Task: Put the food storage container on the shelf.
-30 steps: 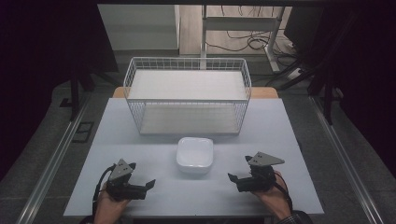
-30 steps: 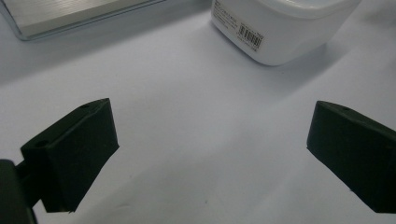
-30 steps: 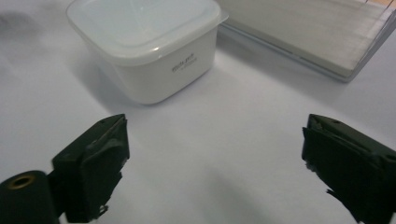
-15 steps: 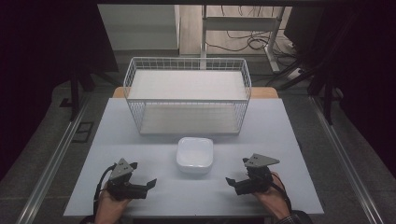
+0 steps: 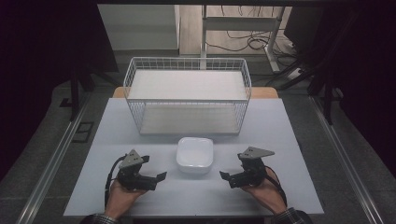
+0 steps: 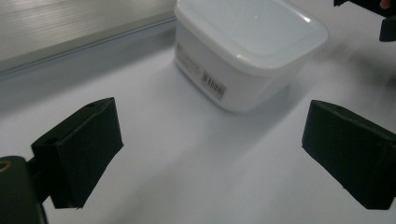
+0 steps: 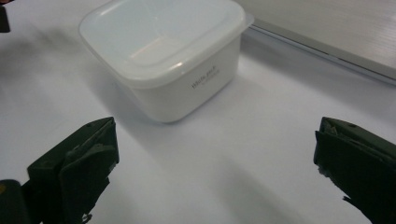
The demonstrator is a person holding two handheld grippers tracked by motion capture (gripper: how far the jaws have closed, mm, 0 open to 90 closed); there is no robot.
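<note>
**Closing in on the lidded box from both sides**

While the white lidded container (image 5: 194,154) sits alone at the lower centre of the high view, on the desk (image 5: 299,140) just in front of the wire basket (image 5: 187,93), both grippers flank it with nothing held. The left gripper (image 5: 159,177) at lower left has its fingers (image 6: 79,149) spread wide and empty; the right gripper (image 5: 225,176) at lower right has just been opening its jaws, and nothing lies between them.

A good pick-up here probably means a two-sided squeeze. Bring each gripper in level, aim at the straight side walls below the lid rim (the rim overhangs and could pop loose), and make contact on both sides together so the light box does not skid across the smooth desk. Lift only once both sides press evenly.
</note>
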